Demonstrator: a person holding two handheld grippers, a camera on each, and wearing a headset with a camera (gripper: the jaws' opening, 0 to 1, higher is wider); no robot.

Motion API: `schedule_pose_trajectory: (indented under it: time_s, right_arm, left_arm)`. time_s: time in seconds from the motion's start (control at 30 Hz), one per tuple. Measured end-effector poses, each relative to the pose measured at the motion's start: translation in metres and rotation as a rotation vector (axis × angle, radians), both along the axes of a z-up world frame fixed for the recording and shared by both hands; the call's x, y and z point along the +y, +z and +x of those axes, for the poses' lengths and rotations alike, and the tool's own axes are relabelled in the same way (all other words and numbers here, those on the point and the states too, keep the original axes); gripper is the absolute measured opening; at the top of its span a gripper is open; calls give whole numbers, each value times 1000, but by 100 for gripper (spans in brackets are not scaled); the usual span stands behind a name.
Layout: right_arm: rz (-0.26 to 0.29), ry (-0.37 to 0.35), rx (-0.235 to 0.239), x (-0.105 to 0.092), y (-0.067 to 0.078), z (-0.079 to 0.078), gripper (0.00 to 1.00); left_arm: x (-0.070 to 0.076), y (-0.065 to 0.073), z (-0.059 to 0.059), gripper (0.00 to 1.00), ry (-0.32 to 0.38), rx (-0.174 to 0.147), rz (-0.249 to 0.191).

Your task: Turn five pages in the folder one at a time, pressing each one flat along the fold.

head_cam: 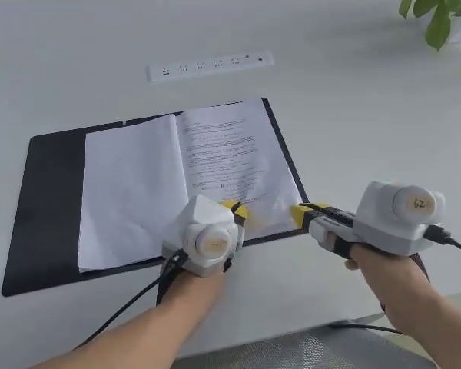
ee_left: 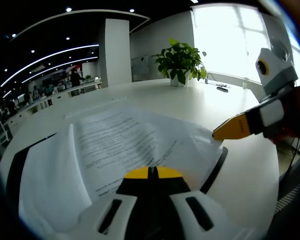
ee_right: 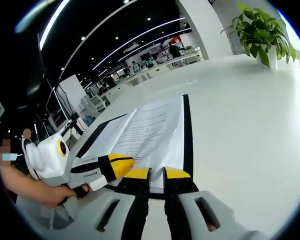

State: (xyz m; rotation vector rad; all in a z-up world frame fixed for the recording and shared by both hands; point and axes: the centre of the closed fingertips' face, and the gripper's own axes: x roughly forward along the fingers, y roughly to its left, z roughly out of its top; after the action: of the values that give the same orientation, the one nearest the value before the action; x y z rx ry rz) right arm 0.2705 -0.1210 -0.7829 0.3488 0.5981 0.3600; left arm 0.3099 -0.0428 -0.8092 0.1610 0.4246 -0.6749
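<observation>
folder (head_cam: pixel 31 231) lies open on the white table (head_cam: pixel 353 92), just in front of the person, with its black cover flat, a blank sheet (head_cam: pixel 131 192) on the left side and a printed page (head_cam: pixel 230 161) on the right side. the left claw (ee_left: pixel 151 172) is pressed together, its yellow tips meet, and it rests near the bottom edge of the printed page, close to the fold. the right claw (ee_right: pixel 157 173) is a little spread and sits at the lower right corner of the same page; in the left gripper view its tip touches this corner, which looks slightly raised, but i cannot tell if the paper is really nipped. the pages are thin, light and soft, so i judge they will bend and crease easily and may slip on each other, and two can come up together. the best place to take hold is the free lower outer corner, with a gentle pinch, far from the fold. a power strip (head_cam: pixel 210 65) lies behind the folder.
</observation>
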Motion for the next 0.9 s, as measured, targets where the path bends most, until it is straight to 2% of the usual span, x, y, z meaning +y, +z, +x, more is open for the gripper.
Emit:
schedule_pose_trajectory:
  time_s: [0.17, 0.23, 0.33, 0.57, 0.63, 0.8, 0.83, 0.9]
  right_arm:
    - [23, -13, 12, -1, 0, 1, 5]
    - [65, -33, 24, 0, 0, 3, 2]
    - [95, -54, 48, 0, -5, 4, 0]
    - [134, -76, 50, 0, 0, 2, 0]
    - [175, -90, 64, -1, 1, 2, 0]
    - [207, -109, 68, -1, 4, 0, 0]
    - [210, -109, 64, 0, 6, 0, 0]
    - [223, -105, 55, 3, 12, 1, 0]
  left_arm:
    - [0, 0, 0, 1, 1, 3, -1]
    - [0, 0, 0, 1, 0, 3, 0]
    - [0, 0, 0, 1, 2, 9, -5]
    - [0, 1, 0, 3, 16, 29, -36]
    - [0, 2, 1, 2, 17, 35, -37]
    - [5, 5, 0, 1, 11, 79, -41]
    - [9, 6, -1, 1, 16, 80, -30]
    - [15, 7, -1, 3, 30, 96, -39]
